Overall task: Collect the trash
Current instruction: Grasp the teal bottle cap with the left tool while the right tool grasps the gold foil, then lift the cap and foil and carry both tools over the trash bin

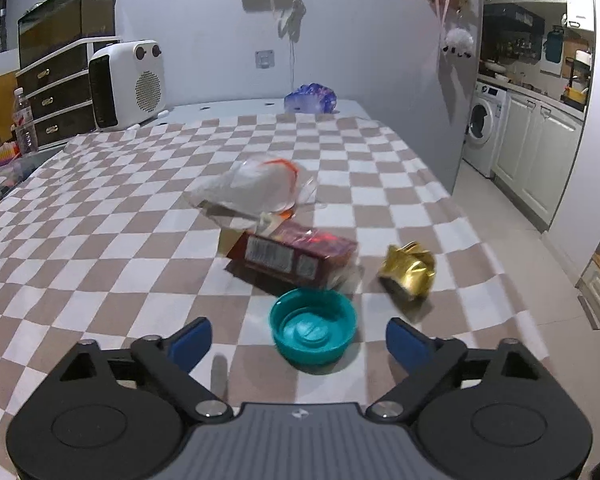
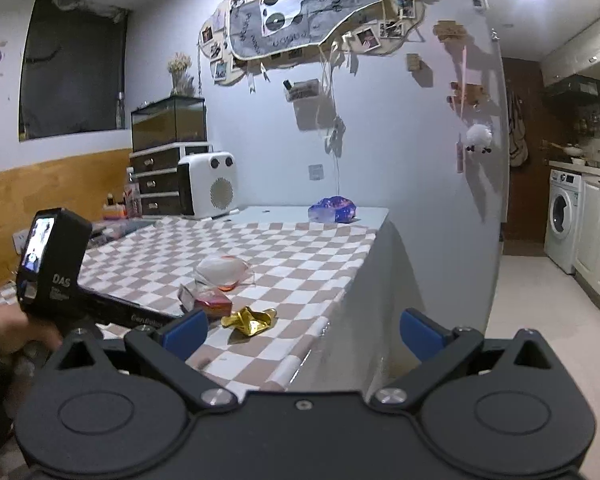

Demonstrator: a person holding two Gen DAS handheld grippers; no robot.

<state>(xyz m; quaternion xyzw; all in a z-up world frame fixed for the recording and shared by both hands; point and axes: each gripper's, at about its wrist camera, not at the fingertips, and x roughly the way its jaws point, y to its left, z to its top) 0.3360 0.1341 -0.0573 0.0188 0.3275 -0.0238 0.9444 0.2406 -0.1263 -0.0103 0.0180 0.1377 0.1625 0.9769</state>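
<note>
On checkered cloth (image 1: 100, 240): teal cap (image 1: 313, 330), red box (image 1: 292, 258), gold wrapper (image 1: 408, 270), clear bag (image 1: 252, 190) all uncollected. Left gripper (image 1: 299, 340) jaws wide, straddling cap, no contact seen. Right gripper (image 2: 303, 330) wide, empty, off table edge. Collection judged barely begun; no bin visible.

cap (image 1: 313, 333) before box (image 1: 292, 256), wrapper (image 1: 409, 270) right, bag (image 1: 252, 188) behind

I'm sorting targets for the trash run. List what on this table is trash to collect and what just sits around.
Trash to collect:
teal lid
gold wrapper
red box
clear bag
blue bag, likely

Just lying about:
heater
drawers
tank
bottle
washer
</note>
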